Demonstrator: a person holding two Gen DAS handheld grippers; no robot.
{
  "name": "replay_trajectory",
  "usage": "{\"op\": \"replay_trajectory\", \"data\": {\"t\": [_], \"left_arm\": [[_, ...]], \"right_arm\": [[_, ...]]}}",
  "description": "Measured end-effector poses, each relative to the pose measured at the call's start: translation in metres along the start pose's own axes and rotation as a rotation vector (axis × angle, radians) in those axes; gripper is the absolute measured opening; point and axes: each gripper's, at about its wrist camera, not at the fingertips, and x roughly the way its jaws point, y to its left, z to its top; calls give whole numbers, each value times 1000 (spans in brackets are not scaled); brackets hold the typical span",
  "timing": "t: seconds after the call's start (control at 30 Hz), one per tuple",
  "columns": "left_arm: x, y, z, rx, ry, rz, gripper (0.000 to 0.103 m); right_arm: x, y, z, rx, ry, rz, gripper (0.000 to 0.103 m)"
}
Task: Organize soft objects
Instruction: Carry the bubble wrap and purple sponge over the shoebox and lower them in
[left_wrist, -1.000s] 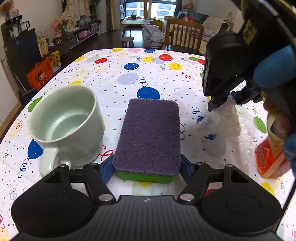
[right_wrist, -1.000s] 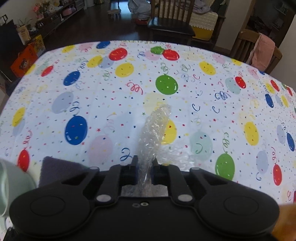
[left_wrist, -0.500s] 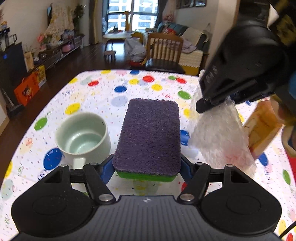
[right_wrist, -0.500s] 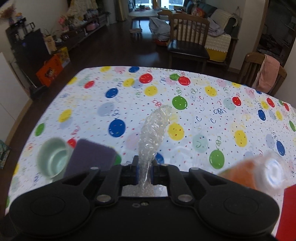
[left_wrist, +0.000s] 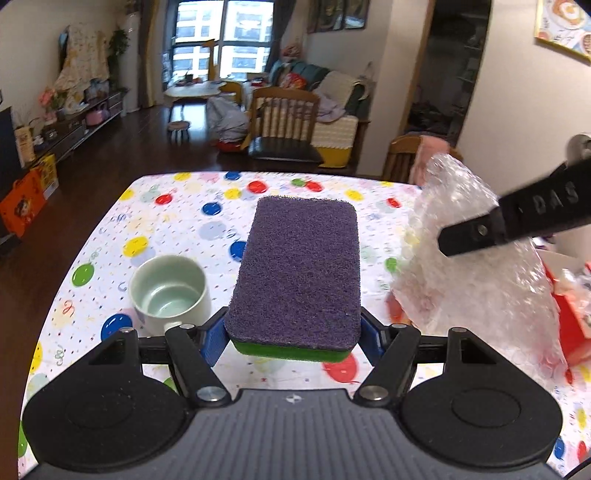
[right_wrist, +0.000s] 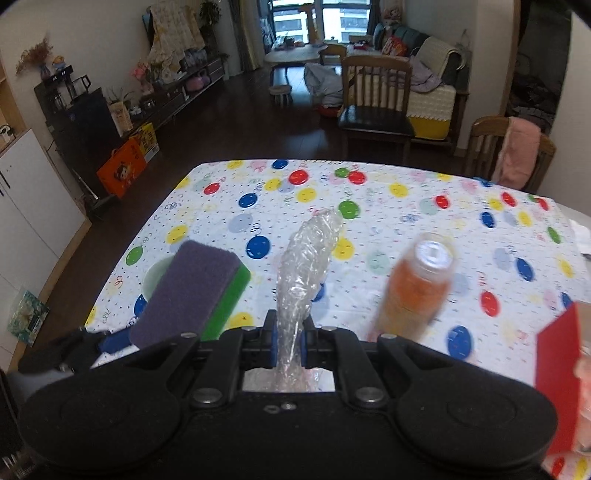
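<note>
purple sponge (left_wrist: 299, 273) clamped in left hand-held gripper (left_wrist: 293, 336) | right hand-held gripper (right_wrist: 287, 343) pinching bubble wrap (right_wrist: 306, 266)

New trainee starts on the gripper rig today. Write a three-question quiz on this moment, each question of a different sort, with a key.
1. True or false: the left gripper is clamped on the purple-and-green sponge.
2. Multiple choice: the right gripper holds
A. the pale green mug
B. the clear bubble wrap
C. the orange bottle
3. Fill in the blank: the mug stands on the table with its opening facing ____.

Key
1. True: the blue pads press the sponge's two long sides, and it is off the table.
2. B: the wrap is pinched between the nearly shut jaws.
3. Up: its inside is bare.
</note>
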Motion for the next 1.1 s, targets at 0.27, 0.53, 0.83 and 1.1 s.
{"op": "replay_trajectory", "data": {"t": [0.27,0.53,0.83,1.1], "left_arm": [[-30,-37,12,111,-12,-116,70],[-32,-108,28,232,-12,-220,71],[-11,-210,44,292,8,-305,71],[12,-281,54,338,39,-343,71]], "right_arm": [[-56,-38,-26,38,-52,-70,10],[-96,-114,-51,123,-90,-165,10],[-132,-224,-67,232,-131,-267,10],[-142,-307,-75,281,-134,-360,11]]}}
